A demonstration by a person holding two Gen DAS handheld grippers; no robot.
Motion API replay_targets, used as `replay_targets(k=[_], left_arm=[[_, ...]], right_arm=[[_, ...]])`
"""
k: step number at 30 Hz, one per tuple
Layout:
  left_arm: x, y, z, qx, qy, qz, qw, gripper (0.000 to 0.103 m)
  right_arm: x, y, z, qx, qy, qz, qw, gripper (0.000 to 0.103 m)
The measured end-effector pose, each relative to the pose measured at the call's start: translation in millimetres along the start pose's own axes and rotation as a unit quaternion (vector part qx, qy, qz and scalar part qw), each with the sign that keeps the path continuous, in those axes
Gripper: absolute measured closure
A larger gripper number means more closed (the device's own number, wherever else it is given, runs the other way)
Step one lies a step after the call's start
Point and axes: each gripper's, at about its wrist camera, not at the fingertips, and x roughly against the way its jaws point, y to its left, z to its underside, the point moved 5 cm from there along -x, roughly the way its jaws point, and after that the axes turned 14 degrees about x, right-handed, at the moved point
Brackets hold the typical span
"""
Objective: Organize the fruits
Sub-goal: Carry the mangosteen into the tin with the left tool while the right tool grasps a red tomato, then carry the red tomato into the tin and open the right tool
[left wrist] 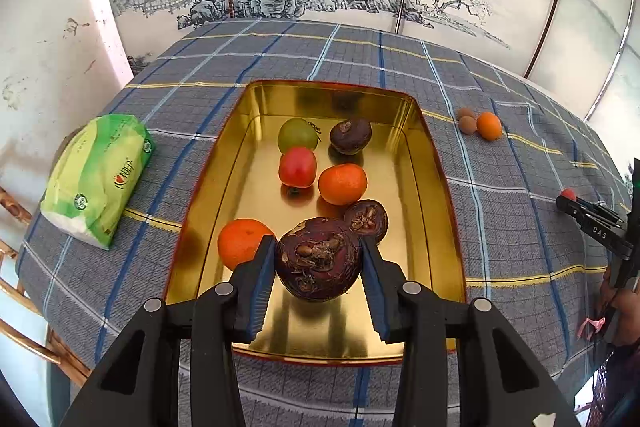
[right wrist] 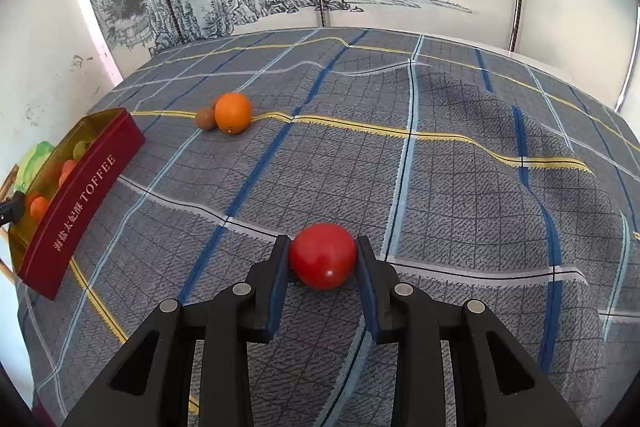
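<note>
In the left wrist view my left gripper point(left wrist: 319, 247) is shut on a dark purple water chestnut point(left wrist: 318, 259), held over the near end of a gold tin tray point(left wrist: 432, 163). In the tray lie a green fruit point(left wrist: 298, 134), a red tomato point(left wrist: 297, 167), two oranges point(left wrist: 343, 184) and two more dark chestnuts point(left wrist: 351, 135). In the right wrist view my right gripper point(right wrist: 323, 247) is shut on a red tomato point(right wrist: 322, 261) resting on the checked cloth. The tray shows at the far left point(right wrist: 80, 195), red outside.
An orange point(right wrist: 233, 112) and small brown fruits point(right wrist: 205, 118) lie together on the cloth, right of the tray point(left wrist: 489, 125). A green tissue pack point(left wrist: 96, 177) lies left of the tray. The cloth point(right wrist: 460, 131) is rumpled at the right. A painted screen stands behind.
</note>
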Motion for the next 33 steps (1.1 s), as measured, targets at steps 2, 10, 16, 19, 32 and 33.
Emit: replay_targets(k=[2,10,16,19,32,33], left_arm=[[-5,0,1,0.001,0.005,0.0,1.0,0.066],[-19,2,10,0.003,0.02,0.007,0.9998,0.066],[-20,-2,12,-0.007,0.015,0.004,0.9998,0.066],[-21,-3,14,-0.011,0.014,0.002,0.9998,0.066],[-18,-8,13,-0.029,-0.012,-0.017,0.9994,0.059],[-16,-8,13,-0.03,-0.015,-0.018,0.9993,0.058]], right_arm=[[-1,1,0,0.003,0.004,0.003,1.0,0.07],[-3,0,0,0.005,0.01,0.013,1.0,0.07],[-3,1,0,0.006,0.011,0.014,1.0,0.07],[-3,1,0,0.006,0.011,0.014,1.0,0.07],[-3,1,-1,0.006,0.011,0.015,1.0,0.07],[-3,1,-1,0.006,0.011,0.015,1.0,0.07]])
